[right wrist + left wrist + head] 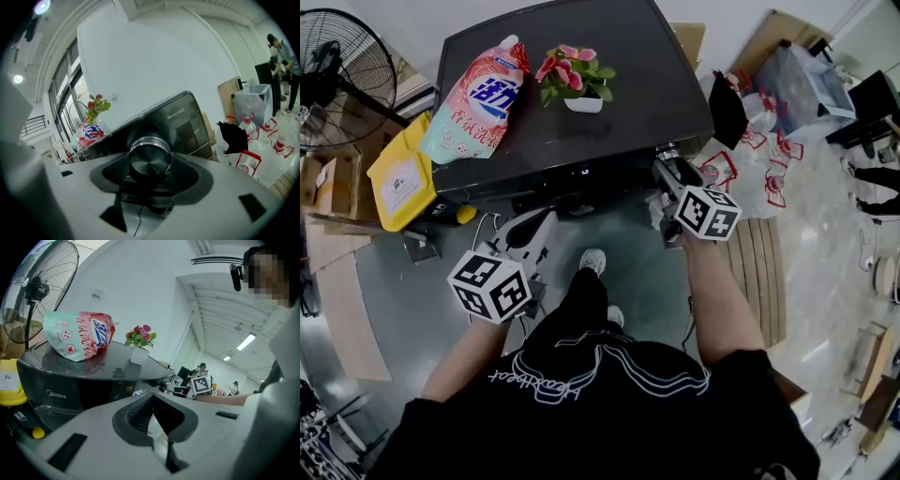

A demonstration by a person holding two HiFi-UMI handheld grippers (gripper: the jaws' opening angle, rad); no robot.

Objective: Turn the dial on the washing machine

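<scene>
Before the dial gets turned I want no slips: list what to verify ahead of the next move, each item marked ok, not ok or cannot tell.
1. The silver round dial sits centred between the jaws of the right claw: ok.
2. Grip: the pads close against both sides of the dial: ok.
3. The left claw is out of the way: ok, shut, empty, held back from the dark glossy washing machine.
4. The lit display on the front panel: ok, digits glow.
5. Which programme the dial points to: cannot tell.
6. The pink-and-teal detergent pouch and the potted pink flowers sit on top, away from the dial: ok.
</scene>
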